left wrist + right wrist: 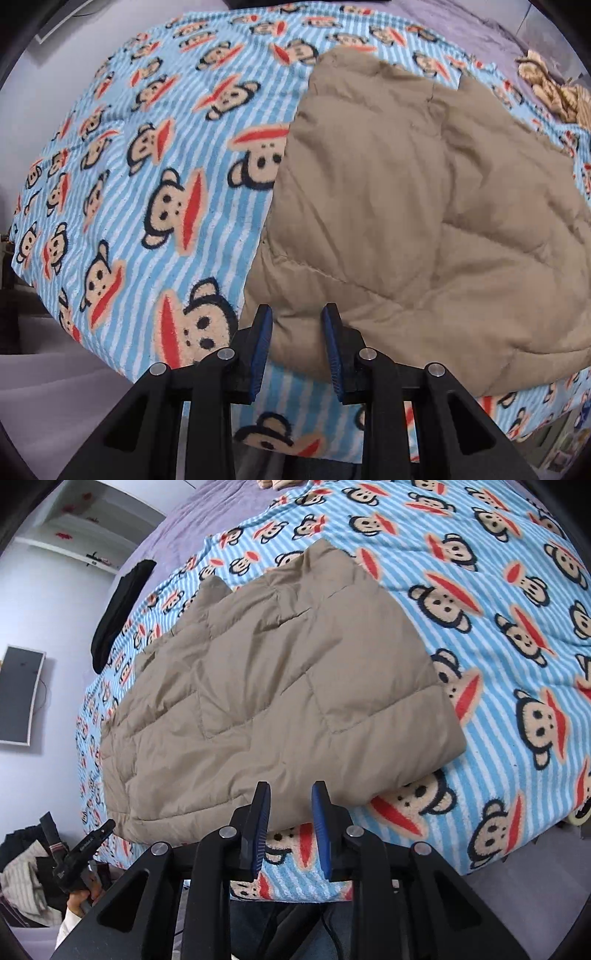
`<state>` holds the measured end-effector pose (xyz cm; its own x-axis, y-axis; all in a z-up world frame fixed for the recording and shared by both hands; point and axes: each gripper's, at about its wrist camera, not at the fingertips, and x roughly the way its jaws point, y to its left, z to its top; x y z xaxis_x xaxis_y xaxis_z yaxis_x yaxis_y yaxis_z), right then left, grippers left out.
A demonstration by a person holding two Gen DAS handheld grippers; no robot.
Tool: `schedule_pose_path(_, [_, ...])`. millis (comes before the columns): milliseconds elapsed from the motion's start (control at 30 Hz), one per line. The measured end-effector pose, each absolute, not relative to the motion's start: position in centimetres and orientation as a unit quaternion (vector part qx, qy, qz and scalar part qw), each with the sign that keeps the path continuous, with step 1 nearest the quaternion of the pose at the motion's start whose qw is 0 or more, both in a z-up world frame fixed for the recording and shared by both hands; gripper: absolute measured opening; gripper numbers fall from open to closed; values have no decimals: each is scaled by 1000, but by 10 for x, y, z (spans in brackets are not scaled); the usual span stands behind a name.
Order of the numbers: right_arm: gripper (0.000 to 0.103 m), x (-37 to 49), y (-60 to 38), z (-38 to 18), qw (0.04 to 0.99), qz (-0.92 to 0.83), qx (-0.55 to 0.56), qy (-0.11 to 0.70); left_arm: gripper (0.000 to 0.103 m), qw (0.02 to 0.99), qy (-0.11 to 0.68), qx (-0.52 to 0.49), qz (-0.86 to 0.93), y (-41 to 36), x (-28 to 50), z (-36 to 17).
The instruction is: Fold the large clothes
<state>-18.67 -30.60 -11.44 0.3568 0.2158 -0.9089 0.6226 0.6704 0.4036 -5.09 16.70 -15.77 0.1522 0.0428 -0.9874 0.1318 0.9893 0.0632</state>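
Two grippers over bed | left gripper: jaws parted moderately, empty, above near hem of tan quilted jacket; monkey-print blanket bare to left | right gripper: jaws likewise parted, empty, over jacket's near edge; bare blanket right | black garment at far-left bed edge

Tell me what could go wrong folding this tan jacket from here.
Both grippers, left and right, are open at the near edge of the puffy jacket, so a pinch may catch only the top layer or slip off. It might also snag the fleecy monkey blanket underneath.
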Motion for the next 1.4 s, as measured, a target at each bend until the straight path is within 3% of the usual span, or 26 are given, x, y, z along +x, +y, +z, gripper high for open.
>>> schedule_pose_path(200, [25,-192,-274,-132,685,-173,407,580,30,731,672,101,-61,185,-39,-152])
schedule_pose_path(633, [28,-115,-210,-104,709,-120,339,606,31,744,652,85,-119,172,-25,-121])
schedule_pose_path(667, [33,-115,-206,-105,708,-116,333,612,35,742,654,84,-123,171,-25,-122])
schedule_pose_path(700, [36,-113,-202,-106,707,-113,326,617,72,739,657,85,-125,170,-26,-123])
schedule_pose_path(733, [39,-112,-200,-106,707,-111,322,620,92,739,656,89,-123,168,-28,-122])
schedule_pose_path(767, [40,-112,-198,-105,708,-109,318,621,103,747,647,94,-119,166,-30,-120])
schedule_pose_path(1100, [60,-104,-188,-101,720,-108,283,625,103,764,625,126,-95,158,-27,-115])
schedule_pose_path(1200, [81,-102,-181,-98,727,-101,270,623,103,763,625,133,-97,156,-24,-115])
schedule_pose_path(1400, [90,-98,-169,-93,746,-104,239,613,103,754,634,141,-96,151,-20,-120])
